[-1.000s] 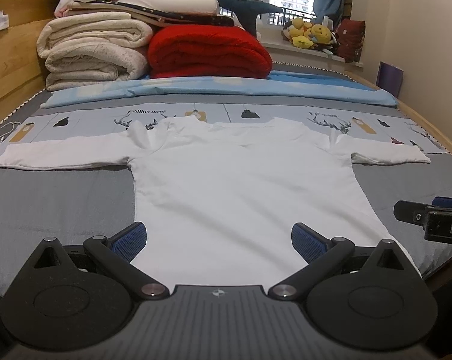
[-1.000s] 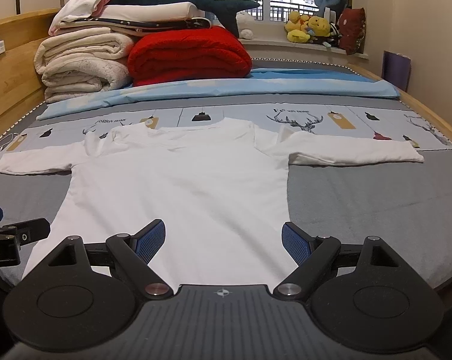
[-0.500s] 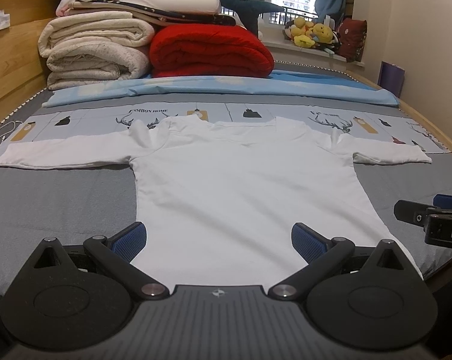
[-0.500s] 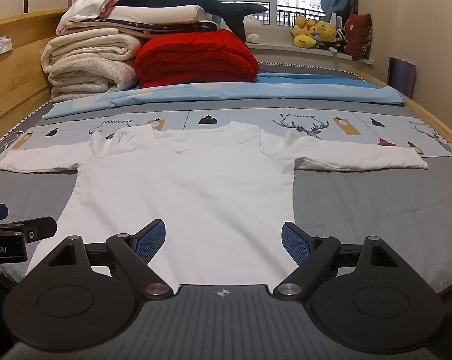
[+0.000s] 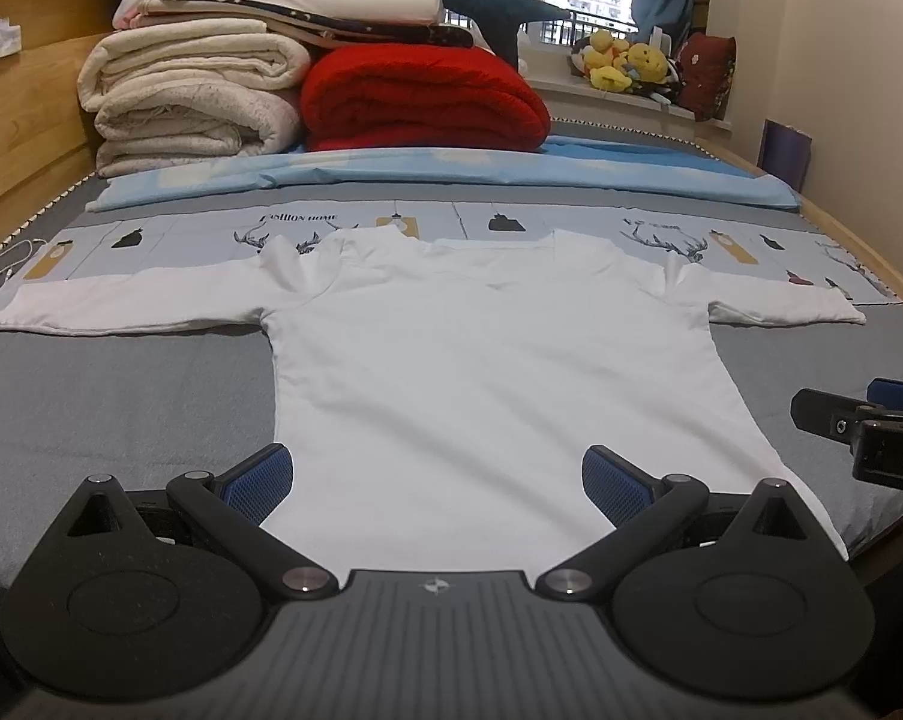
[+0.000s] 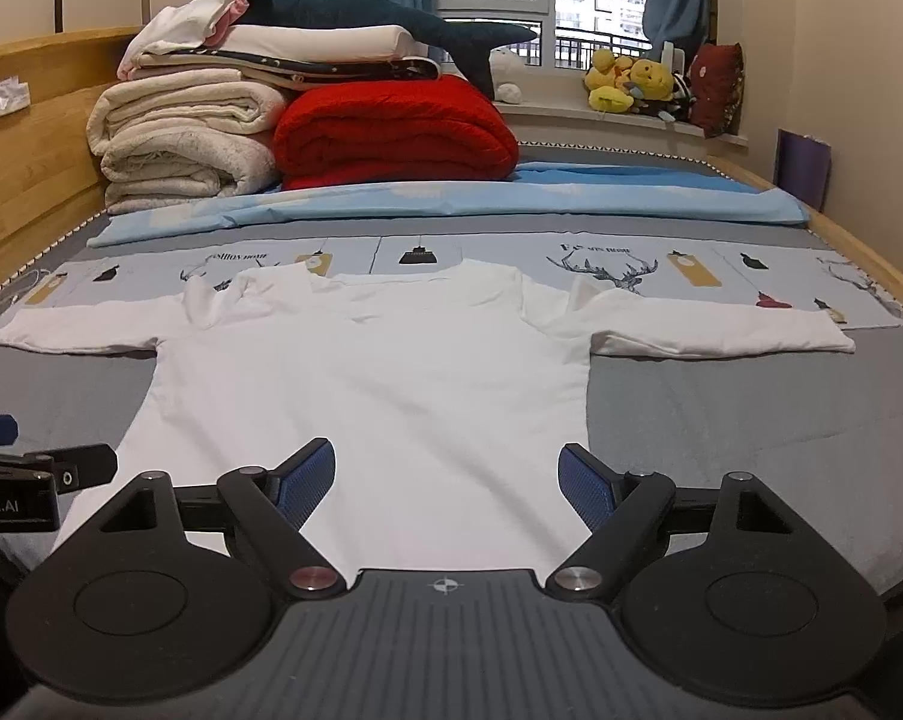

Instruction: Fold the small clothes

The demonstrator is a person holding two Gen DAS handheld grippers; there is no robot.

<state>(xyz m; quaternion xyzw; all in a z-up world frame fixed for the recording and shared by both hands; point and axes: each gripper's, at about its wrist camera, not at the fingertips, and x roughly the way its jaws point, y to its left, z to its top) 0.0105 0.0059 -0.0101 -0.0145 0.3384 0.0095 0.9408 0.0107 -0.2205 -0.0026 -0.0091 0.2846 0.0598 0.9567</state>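
Observation:
A white long-sleeved shirt lies flat on the grey bed cover, sleeves spread to both sides, collar at the far end; it also shows in the right wrist view. My left gripper is open and empty, hovering over the shirt's near hem, left of its middle. My right gripper is open and empty over the hem, right of its middle. Each gripper shows at the edge of the other's view: the right one and the left one.
Folded cream blankets and a red blanket are stacked at the far end behind a light blue sheet. A wooden bed frame runs along the left. Plush toys sit on the windowsill.
Both grippers have risen and tilted up slightly, so the bed sits lower in view. The shirt has not moved and both grippers stay open.

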